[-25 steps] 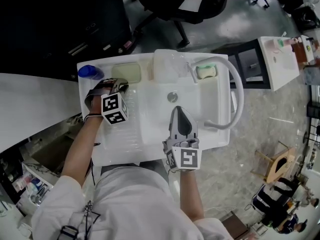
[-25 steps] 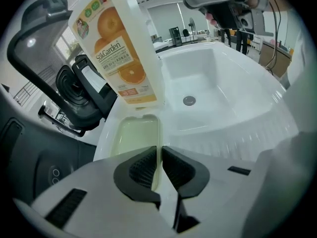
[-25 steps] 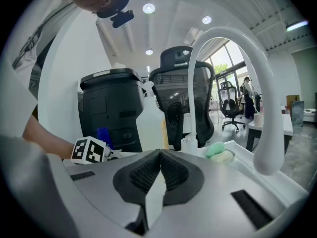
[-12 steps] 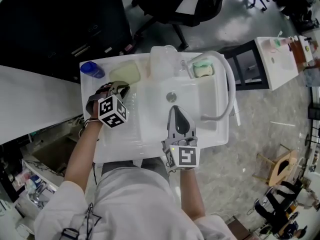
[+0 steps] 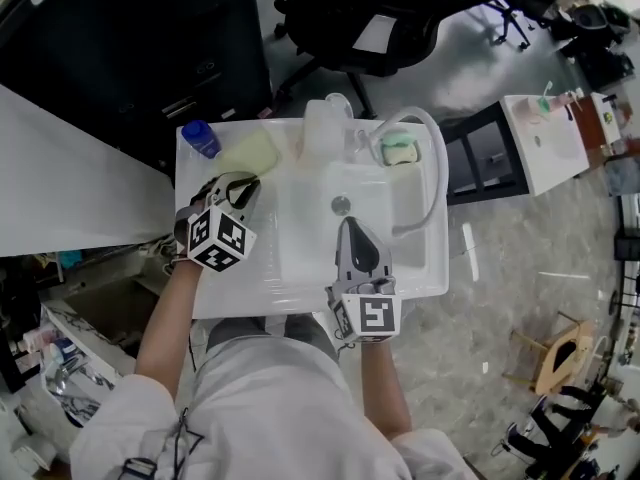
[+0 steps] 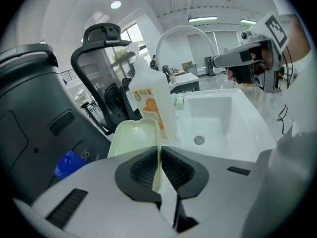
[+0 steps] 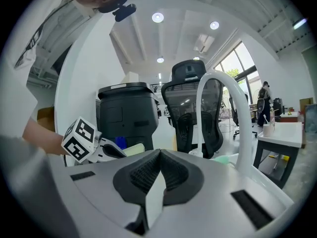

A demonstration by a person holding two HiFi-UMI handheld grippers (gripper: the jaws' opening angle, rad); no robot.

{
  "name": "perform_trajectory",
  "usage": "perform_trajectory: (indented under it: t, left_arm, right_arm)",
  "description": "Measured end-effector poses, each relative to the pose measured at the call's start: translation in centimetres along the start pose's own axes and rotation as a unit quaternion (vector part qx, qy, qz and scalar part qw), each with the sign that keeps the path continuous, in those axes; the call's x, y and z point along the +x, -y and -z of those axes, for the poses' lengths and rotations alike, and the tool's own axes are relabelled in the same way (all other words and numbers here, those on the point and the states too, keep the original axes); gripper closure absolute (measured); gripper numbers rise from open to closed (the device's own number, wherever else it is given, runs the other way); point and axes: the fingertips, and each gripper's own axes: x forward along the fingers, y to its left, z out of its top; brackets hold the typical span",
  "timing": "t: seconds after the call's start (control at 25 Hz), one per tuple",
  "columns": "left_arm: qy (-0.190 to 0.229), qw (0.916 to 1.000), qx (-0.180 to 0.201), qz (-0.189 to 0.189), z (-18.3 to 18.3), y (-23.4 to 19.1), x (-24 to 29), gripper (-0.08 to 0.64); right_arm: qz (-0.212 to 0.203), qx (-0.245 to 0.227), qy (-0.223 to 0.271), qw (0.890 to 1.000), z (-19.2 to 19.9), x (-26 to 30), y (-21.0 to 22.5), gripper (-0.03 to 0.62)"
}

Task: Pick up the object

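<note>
A pale green dish lies at the back left ledge of the white sink, between a blue cap and a clear bottle. My left gripper is shut on the dish's near rim. In the left gripper view the thin rim of the dish runs between the pads of the left gripper. My right gripper hangs shut over the basin, near the drain, holding nothing. In its own view the right gripper shows pads pressed together.
A white arched faucet curves over the basin's right side, beside a green soap holder. A labelled bottle stands right behind the dish. A black office chair and a dark bin stand beyond the sink.
The head camera has shifted, so the sink sits lower left in view. The left gripper stays shut on the dish, which now looks slightly tilted. The right gripper has barely moved.
</note>
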Motion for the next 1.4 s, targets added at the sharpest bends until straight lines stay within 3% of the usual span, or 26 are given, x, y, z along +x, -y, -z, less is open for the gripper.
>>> perform_trajectory:
  t: [0.56,0.84,1.12,1.4]
  left_arm:
    - [0.087,0.9911,-0.049,-0.088,-4.7,-1.0,-9.3,0.520]
    - [0.150,0.9743,-0.106,-0.130,-6.0,-2.7,-14.0,0.520]
    - [0.179,0.9635,-0.112,-0.165,-6.8,-4.1,-17.2,0.522]
    - [0.228,0.9444,-0.138,-0.193,-7.3,-5.6,-20.5,0.522]
  right_arm:
    - [-0.012,-0.015,0.030,0.999,-4.1,-3.1,0.0,0.588]
    - [-0.013,-0.002,0.036,0.999,-5.6,-3.3,0.0,0.588]
    - [-0.022,-0.017,0.049,0.998,-7.3,-3.0,-0.3,0.588]
    - [-0.026,-0.022,0.062,0.997,-8.7,-2.3,-0.4,0.588]
